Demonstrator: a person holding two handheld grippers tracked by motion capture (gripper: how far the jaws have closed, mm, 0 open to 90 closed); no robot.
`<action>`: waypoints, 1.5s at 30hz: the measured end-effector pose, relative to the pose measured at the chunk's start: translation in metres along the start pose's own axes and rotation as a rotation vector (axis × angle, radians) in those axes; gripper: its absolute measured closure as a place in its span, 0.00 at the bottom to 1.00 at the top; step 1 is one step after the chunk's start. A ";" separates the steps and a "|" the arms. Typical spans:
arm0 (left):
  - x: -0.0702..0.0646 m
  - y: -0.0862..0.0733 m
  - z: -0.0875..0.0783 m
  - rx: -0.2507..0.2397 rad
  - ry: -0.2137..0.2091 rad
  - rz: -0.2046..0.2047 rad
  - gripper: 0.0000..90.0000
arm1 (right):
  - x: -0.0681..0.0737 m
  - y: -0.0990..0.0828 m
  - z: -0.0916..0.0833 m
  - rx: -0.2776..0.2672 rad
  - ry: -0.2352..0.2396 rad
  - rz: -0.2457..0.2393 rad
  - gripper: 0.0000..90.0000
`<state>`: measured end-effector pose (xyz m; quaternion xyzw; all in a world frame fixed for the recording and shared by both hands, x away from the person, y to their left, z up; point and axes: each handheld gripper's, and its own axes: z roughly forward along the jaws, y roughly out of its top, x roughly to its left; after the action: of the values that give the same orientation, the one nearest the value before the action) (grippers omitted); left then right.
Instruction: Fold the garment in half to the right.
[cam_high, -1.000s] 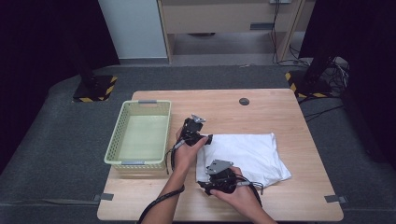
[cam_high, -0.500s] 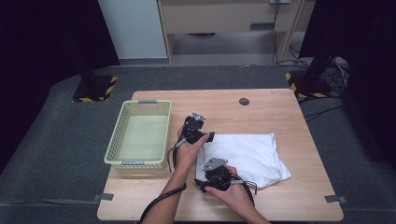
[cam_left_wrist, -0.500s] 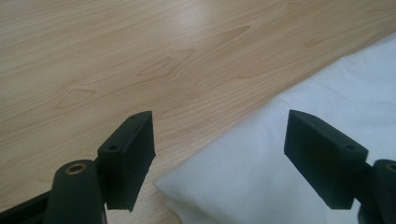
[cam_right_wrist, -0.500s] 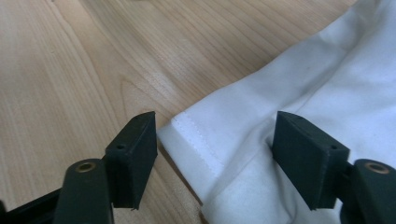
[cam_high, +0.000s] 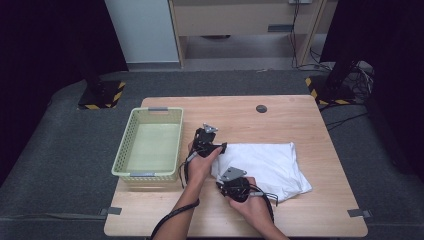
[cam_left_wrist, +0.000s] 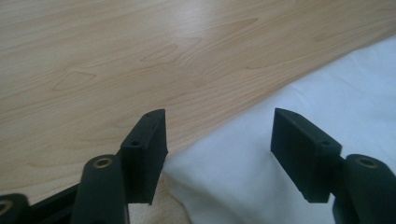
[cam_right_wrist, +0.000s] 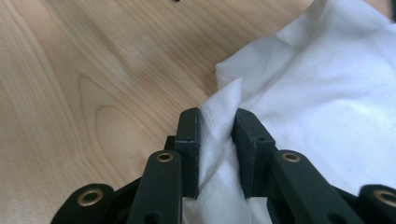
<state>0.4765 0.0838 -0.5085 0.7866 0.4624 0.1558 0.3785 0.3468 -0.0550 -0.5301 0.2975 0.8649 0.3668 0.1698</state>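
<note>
Right gripper pinching white cloth edge (left gripper fingers apart).

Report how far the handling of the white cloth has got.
Done: the right gripper has just closed and pinches a fold at the edge of the white cloth.
In hand: the left gripper has been closing, its jaws astride the cloth's other near corner, pads not yet touching.
Left: that second grip, then likely lifting or folding; the cloth lies flat on the table and the basket holds nothing.
</note>
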 end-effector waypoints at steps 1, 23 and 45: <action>0.000 -0.002 0.001 0.001 0.000 0.002 0.42 | -0.001 0.000 0.000 0.001 -0.002 0.003 0.82; 0.008 -0.021 0.011 -0.008 -0.055 -0.040 0.87 | -0.003 -0.005 -0.004 -0.005 -0.018 0.018 0.85; -0.012 0.007 -0.017 -0.087 -0.071 0.041 0.99 | -0.002 -0.003 -0.029 -0.071 -0.024 0.030 0.94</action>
<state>0.4645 0.0791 -0.4906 0.7837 0.4251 0.1556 0.4254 0.3323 -0.0730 -0.5124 0.3087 0.8446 0.3962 0.1853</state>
